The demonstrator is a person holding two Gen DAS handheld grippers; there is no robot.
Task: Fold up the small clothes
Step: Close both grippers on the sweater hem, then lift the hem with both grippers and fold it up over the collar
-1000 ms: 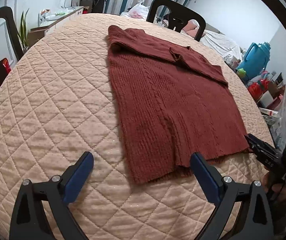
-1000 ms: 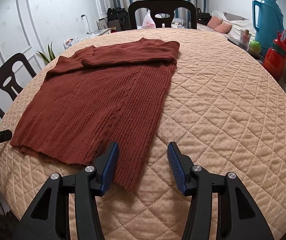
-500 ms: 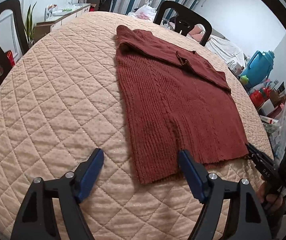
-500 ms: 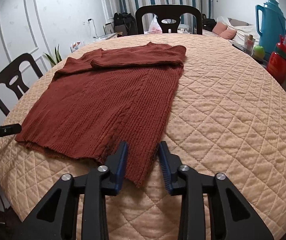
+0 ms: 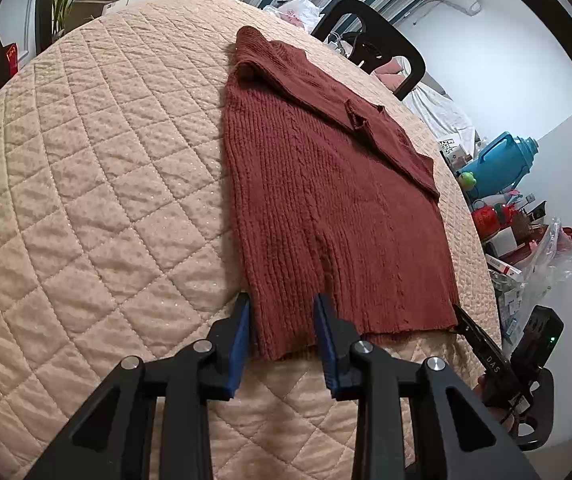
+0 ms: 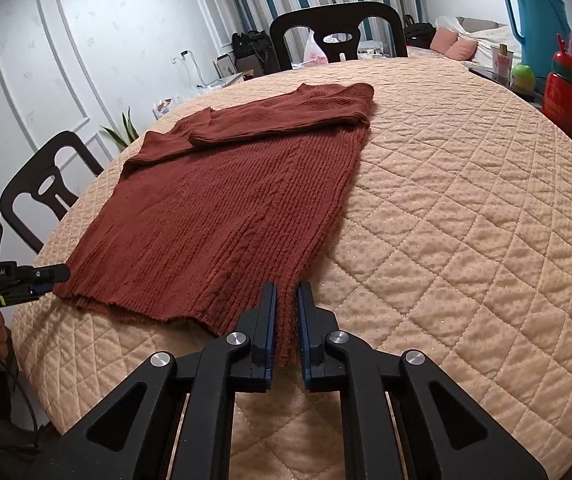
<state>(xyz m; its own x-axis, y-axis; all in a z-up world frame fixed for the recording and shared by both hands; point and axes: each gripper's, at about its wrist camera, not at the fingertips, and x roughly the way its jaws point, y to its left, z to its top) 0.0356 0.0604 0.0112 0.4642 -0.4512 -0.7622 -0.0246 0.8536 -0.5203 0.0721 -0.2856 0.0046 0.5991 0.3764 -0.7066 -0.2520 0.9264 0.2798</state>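
Note:
A rust-red knitted sweater (image 5: 326, 200) lies flat on the quilted beige table cover (image 5: 106, 200), sleeves folded across its far end. It also shows in the right wrist view (image 6: 226, 200). My left gripper (image 5: 282, 312) sits at the sweater's near left hem corner, jaws partly closed around the corner with a gap left. My right gripper (image 6: 286, 304) is at the near right hem corner, jaws nearly together with the hem edge between them. Each gripper shows at the other view's edge: the right gripper (image 5: 470, 324), the left gripper (image 6: 46, 276).
Black chairs stand at the far side (image 6: 338, 32) and the left (image 6: 46, 180). A blue thermos (image 6: 530, 20), a red bottle (image 6: 566, 92) and cluttered boxes (image 5: 506, 248) stand to the right of the table. The table edge curves close in front of both grippers.
Both grippers moved forward to the sweater's near hem corners and narrowed their jaws around the fabric; the right one closed almost fully.

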